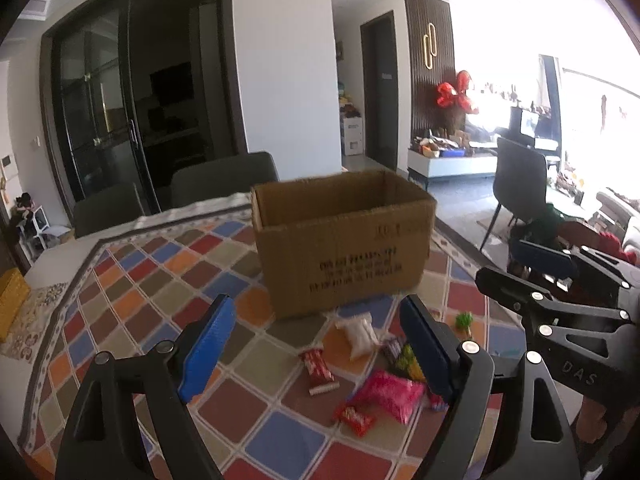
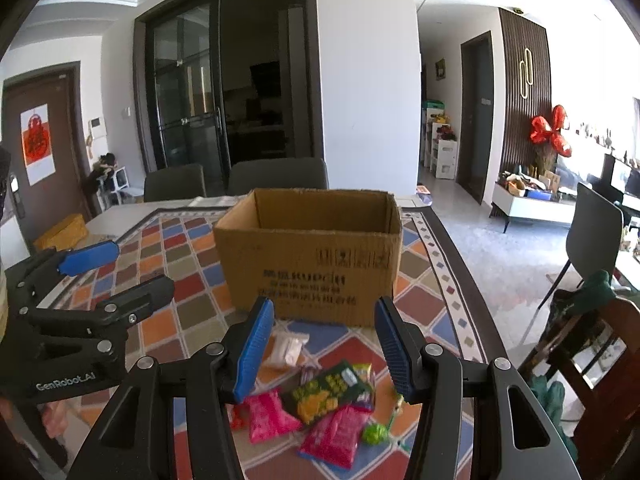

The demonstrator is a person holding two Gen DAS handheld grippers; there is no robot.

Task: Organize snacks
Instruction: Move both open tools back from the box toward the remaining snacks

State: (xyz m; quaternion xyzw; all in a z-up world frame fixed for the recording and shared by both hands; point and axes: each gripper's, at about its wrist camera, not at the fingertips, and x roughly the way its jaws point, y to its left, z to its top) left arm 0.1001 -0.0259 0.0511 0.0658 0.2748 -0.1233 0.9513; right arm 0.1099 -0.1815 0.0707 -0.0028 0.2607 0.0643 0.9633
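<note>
An open cardboard box (image 1: 344,240) (image 2: 312,252) stands on the patterned tablecloth. Loose snacks lie in front of it: a white packet (image 1: 360,334) (image 2: 288,346), a red bar (image 1: 318,368), pink packets (image 1: 390,394) (image 2: 268,416), a green packet (image 2: 328,392), a small red packet (image 1: 356,420) and a green lollipop (image 2: 376,434). My left gripper (image 1: 316,344) is open and empty above the snacks. My right gripper (image 2: 324,346) is open and empty over the pile. Each gripper shows in the other's view: the right one (image 1: 536,268) and the left one (image 2: 116,268).
Dark chairs (image 2: 276,176) stand at the table's far side. A yellow object (image 2: 62,232) lies at the table's left end. A wooden chair (image 2: 600,364) stands at the right, and another dark chair (image 1: 520,184) further off on the floor.
</note>
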